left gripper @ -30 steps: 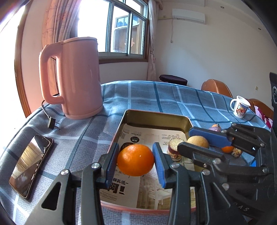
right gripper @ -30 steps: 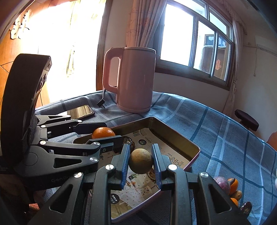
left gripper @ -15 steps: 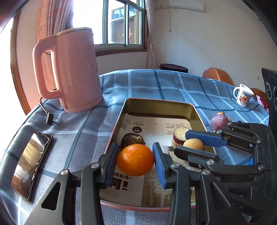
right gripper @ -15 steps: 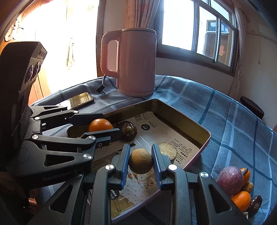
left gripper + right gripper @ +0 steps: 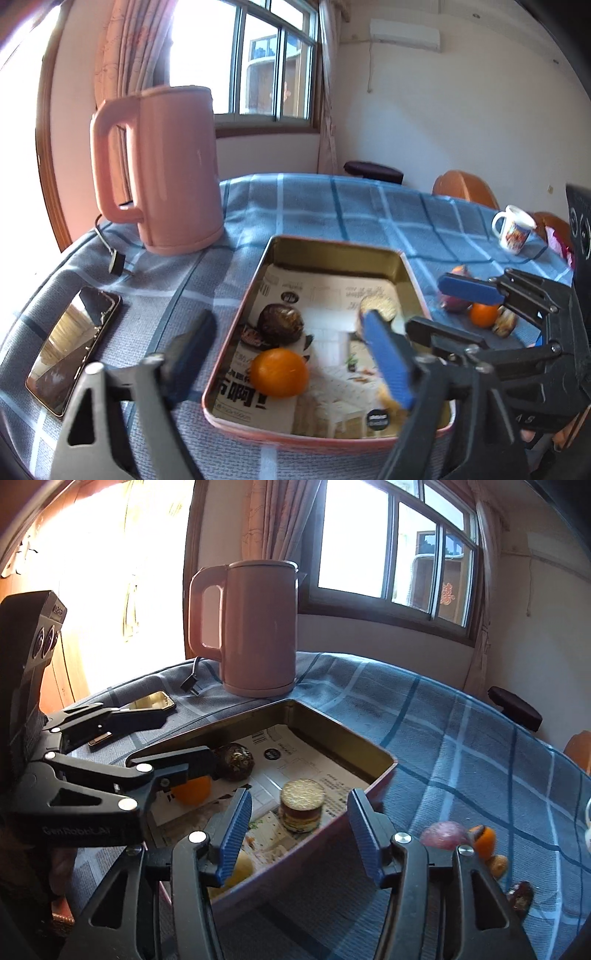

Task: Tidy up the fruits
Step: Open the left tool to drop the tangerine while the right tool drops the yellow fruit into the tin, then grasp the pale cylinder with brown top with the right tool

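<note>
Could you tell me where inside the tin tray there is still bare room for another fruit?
The tray is bare at its far end, toward the kettle, and in the middle between the dark fruit and the round slice. The near end, around the orange and yellowish fruit, is crowded.

We see a tray (image 5: 334,248) on the table (image 5: 369,206), with the kettle (image 5: 162,166) behind it to the left and a phone (image 5: 74,343) lying left of it. In the tray lie an orange (image 5: 279,372) nearest us, a round fruit (image 5: 280,323) just behind it, and a stacked snack (image 5: 301,808) to the right. More fruit (image 5: 443,836) sits right of the tray (outside it), with a mug (image 5: 513,229) further behind.
</note>
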A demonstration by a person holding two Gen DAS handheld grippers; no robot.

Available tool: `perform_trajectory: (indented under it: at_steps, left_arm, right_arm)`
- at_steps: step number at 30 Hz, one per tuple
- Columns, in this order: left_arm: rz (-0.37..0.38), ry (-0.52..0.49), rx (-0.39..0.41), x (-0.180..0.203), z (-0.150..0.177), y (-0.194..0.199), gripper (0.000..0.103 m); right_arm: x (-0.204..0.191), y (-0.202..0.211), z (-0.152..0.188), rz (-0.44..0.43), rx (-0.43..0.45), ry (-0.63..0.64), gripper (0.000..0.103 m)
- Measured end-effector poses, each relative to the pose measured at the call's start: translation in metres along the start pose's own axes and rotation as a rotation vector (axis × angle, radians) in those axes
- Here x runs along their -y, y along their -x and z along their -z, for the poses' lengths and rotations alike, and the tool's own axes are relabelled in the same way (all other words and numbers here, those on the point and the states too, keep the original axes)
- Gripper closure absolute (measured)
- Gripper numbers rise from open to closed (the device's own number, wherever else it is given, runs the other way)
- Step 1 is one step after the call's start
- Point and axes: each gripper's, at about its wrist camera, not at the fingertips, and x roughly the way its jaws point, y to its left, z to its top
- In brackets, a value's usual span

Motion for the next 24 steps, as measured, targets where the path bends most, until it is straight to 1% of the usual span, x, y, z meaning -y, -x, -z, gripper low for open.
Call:
perform_trajectory:
  at_steps: [1, 2, 5, 8, 11, 14, 18, 22, 24]
  left_arm:
    - [0.01, 0.004, 0.02, 0.003, -0.002, 0.005, 0.001]
    - [0.024, 0.007, 0.043, 0.007, -0.004, 0.011, 0.001]
    - [0.057, -0.012, 0.064, 0.023, -0.009, 0.016, 0.001]
    - [0.08, -0.042, 0.07, 0.044, -0.011, 0.016, 0.001]
    - [0.1, -0.07, 0.061, 0.064, -0.011, 0.012, 0.001]
    - [0.112, -0.126, 0.052, 0.089, -0.01, 0.007, 0.001]
    - [0.127, -0.186, 0.048, 0.114, -0.008, 0.001, 0.001]
    - [0.131, -0.207, 0.024, 0.125, -0.006, -0.009, 0.001]
    - [0.135, -0.207, 0.012, 0.127, -0.005, -0.013, 0.001]
  right_arm:
    - [0.007, 0.009, 0.002, 0.016, 0.013, -0.005, 0.046]
    - [0.016, 0.02, 0.006, 0.039, 0.027, -0.015, 0.043]
    - [0.045, 0.047, 0.019, 0.119, 0.055, -0.05, 0.041]
    - [0.078, 0.065, 0.035, 0.206, 0.038, -0.093, 0.041]
    - [0.101, 0.075, 0.052, 0.25, 0.011, -0.121, 0.041]
    - [0.111, 0.075, 0.062, 0.249, -0.02, -0.134, 0.041]
    - [0.109, 0.067, 0.065, 0.217, -0.055, -0.124, 0.041]
    - [0.11, 0.057, 0.065, 0.178, -0.099, -0.126, 0.042]
    - [0.114, 0.051, 0.066, 0.154, -0.126, -0.142, 0.045]
